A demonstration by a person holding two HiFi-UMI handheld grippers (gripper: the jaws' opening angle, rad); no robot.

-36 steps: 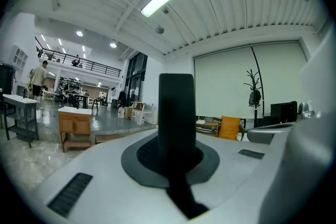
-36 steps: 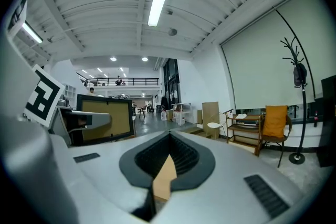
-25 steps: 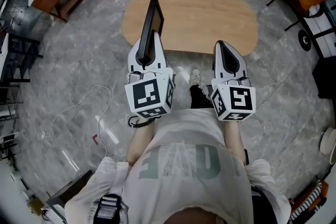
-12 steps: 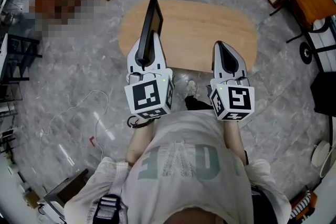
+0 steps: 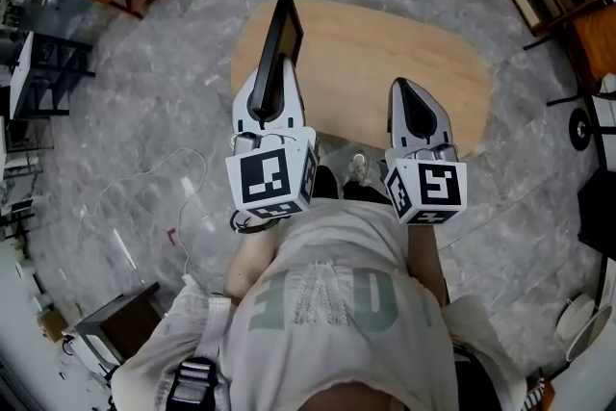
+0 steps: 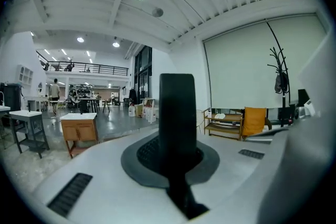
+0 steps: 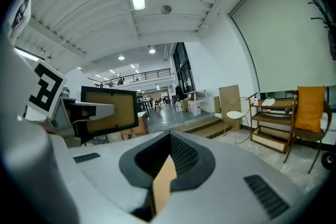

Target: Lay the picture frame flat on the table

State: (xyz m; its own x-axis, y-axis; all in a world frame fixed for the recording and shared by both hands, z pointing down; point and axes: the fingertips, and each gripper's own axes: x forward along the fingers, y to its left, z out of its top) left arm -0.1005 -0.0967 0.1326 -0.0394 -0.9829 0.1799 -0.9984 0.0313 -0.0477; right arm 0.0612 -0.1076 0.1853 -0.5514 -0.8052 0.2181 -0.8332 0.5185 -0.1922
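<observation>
Left: left gripper (image 5: 273, 72) pinches the near edge of a thin black rectangular picture frame (image 5: 286, 29), both jaws pressed onto it. The frame stands upright on its edge. From the head view it shows edge-on, over the left end of the pale oval wooden table (image 5: 375, 43). Cannot tell whether its lower edge touches the tabletop. From the right gripper view, 1 broad face shows: a tan panel inside the black border.

Centre: bare tabletop between the 2 grippers; grey marbled stone floor (image 5: 144, 111) all round the table.

Right: right gripper (image 5: 414, 91) hovers over the table's near right edge, well apart from the frame. Its jaws are drawn together with nothing between them. Only a thin sliver of table wood shows through the slit.
</observation>
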